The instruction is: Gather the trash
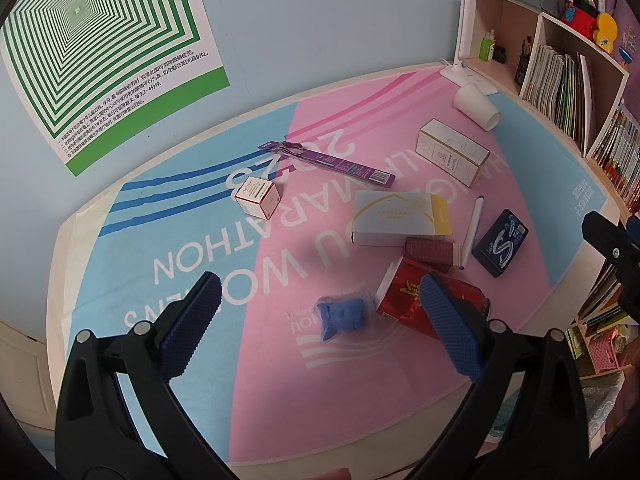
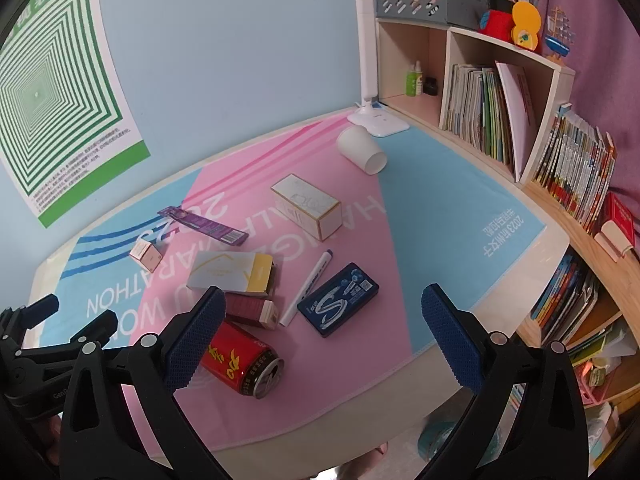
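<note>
Nothing collected yet, no bin in view. Left gripper (image 1: 320, 308) and right gripper (image 2: 320, 312) both wide open, empty, above the mat (image 2: 440, 208). Landmark: red can (image 2: 240, 364), on its side. Just left of it, blue wad (image 1: 344, 316); behind it, small boxes, pen (image 2: 308, 288), gum tin (image 2: 340, 304); paper cup (image 2: 362, 150) far back. Desk against blue wall, bookshelf (image 2: 500, 92) to the right.
</note>
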A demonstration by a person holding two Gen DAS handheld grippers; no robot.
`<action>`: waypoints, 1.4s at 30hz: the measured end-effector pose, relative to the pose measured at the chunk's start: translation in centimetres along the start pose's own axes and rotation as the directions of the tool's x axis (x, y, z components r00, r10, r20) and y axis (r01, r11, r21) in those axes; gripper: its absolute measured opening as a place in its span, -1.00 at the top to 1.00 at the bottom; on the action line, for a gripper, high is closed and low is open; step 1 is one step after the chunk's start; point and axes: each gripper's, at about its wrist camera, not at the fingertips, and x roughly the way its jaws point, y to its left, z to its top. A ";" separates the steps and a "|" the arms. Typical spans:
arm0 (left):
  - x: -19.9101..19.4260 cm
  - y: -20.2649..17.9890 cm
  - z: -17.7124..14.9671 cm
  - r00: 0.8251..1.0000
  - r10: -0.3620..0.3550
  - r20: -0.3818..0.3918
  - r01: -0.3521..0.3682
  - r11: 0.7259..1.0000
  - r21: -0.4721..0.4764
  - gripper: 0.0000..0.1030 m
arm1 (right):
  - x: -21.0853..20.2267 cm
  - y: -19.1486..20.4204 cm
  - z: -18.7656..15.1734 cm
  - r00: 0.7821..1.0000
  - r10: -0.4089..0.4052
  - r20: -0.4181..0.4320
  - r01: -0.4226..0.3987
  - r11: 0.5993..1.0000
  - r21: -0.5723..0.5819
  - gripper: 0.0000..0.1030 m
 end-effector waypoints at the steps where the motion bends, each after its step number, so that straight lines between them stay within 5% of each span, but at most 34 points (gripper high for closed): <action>1: 0.0 -0.1 0.0 1.000 0.000 0.001 0.000 1.000 0.000 -0.88 | 0.0 0.0 0.0 1.000 0.000 -0.001 0.000 1.000 0.000 -0.89; 42: 0.3 -0.3 -0.2 1.000 -0.004 -0.012 0.004 1.000 0.000 -0.88 | 0.7 0.3 -0.1 1.000 0.005 -0.023 -0.005 1.000 -0.011 -0.89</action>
